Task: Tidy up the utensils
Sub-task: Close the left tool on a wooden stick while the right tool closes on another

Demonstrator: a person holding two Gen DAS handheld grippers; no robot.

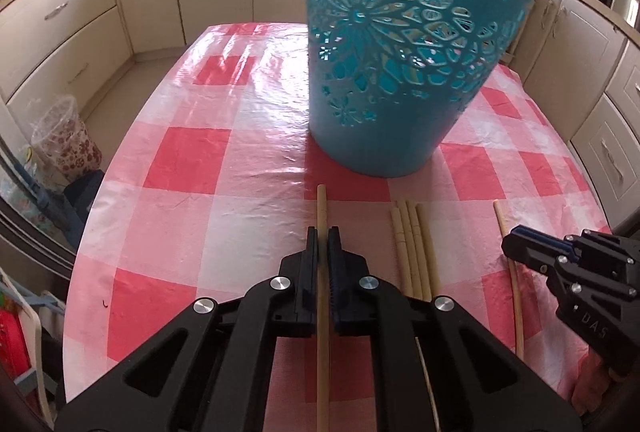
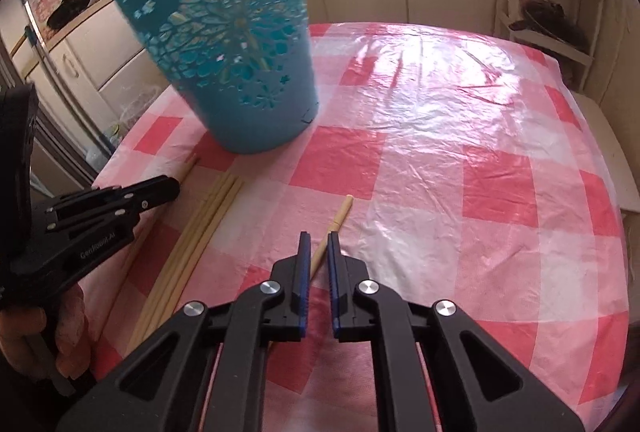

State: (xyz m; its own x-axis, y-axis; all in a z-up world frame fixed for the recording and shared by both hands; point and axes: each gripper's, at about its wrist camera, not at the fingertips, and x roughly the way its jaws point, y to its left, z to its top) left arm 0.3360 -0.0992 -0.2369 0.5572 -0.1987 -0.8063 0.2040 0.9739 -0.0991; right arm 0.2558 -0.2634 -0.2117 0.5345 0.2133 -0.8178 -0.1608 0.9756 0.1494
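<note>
Holding two grippers over a table (image 1: 180,160) covered in a glossy red-and-white checked cloth, I am sorting wooden chopsticks into a tall teal holder (image 1: 396,72) with cut-out flowers, which stands upright at the far side of the chopsticks. My left gripper (image 1: 323,236) is closed around a single chopstick (image 1: 322,208), which runs straight down the middle between the pads and pokes out ahead of the tips toward the holder's base. My right gripper (image 2: 319,242) is nearly closed; another chopstick (image 2: 340,216) passes diagonally between its blue pads, and I judge it pinched, though the small gap on one side leaves me unsure how firmly. A bundle of four chopsticks (image 1: 412,244) lies on the cloth between my two grippers, untouched. Some chopsticks already seem to stand inside the holder, visible through the cut-outs. The risks I judge from here: each chopstick is gripped well along its length, so a long end could swing and slip when I lift. The slanted one on the right could twist out of the pads. The holder looks light and tall, so a tip knocking its wall or rim could tip it over. The slick cloth could let loose sticks roll away.
</note>
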